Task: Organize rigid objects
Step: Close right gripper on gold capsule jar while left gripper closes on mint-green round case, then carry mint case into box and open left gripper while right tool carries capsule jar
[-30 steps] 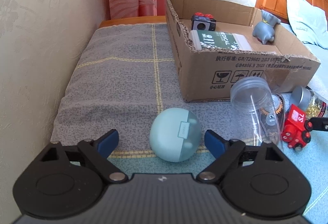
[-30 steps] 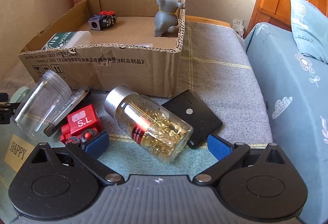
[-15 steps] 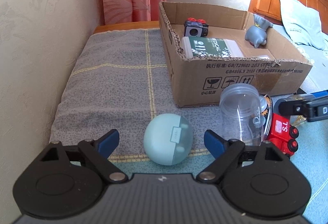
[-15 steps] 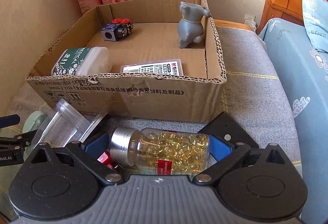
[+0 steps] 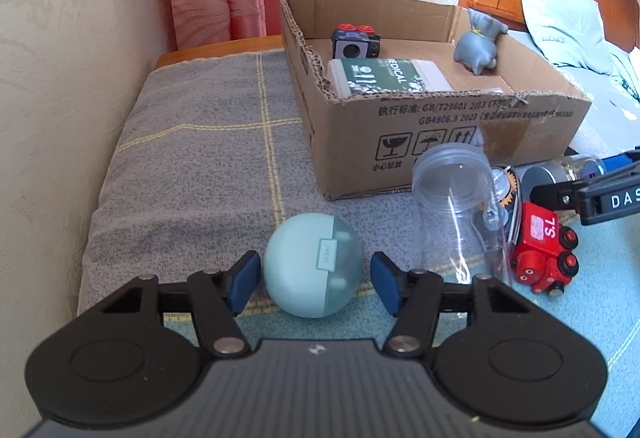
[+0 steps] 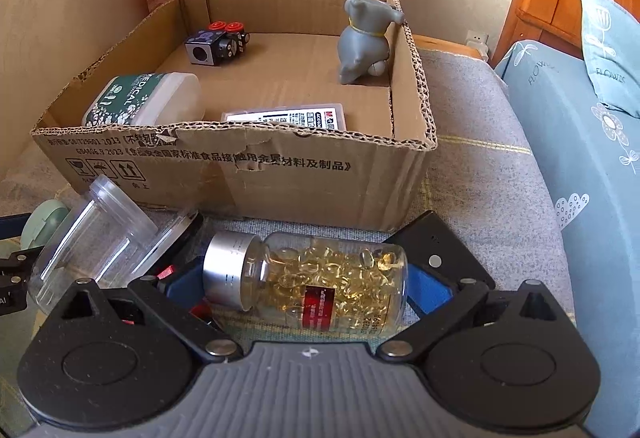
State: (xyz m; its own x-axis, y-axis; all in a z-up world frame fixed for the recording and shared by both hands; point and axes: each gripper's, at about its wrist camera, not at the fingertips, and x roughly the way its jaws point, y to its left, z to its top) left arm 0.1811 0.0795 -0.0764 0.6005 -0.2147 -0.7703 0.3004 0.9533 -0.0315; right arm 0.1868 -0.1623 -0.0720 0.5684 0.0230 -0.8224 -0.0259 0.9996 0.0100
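A: Left gripper [image 5: 313, 276]?
B: Jaws spread around the teal round case [image 5: 313, 265], apparently not touching.
A: Right gripper [image 6: 298, 286]?
B: Pads flank the capsule bottle [image 6: 316, 280] lying before the cardboard box [image 6: 256, 173]; grip unclear.

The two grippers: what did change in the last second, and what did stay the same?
The right gripper moved forward and turned the capsule bottle crosswise; the bottle now fills the gap between its blue pads, though contact is not clear. The left gripper narrowed around the round teal case, with small gaps left on both sides. The cardboard box and its contents stayed put.
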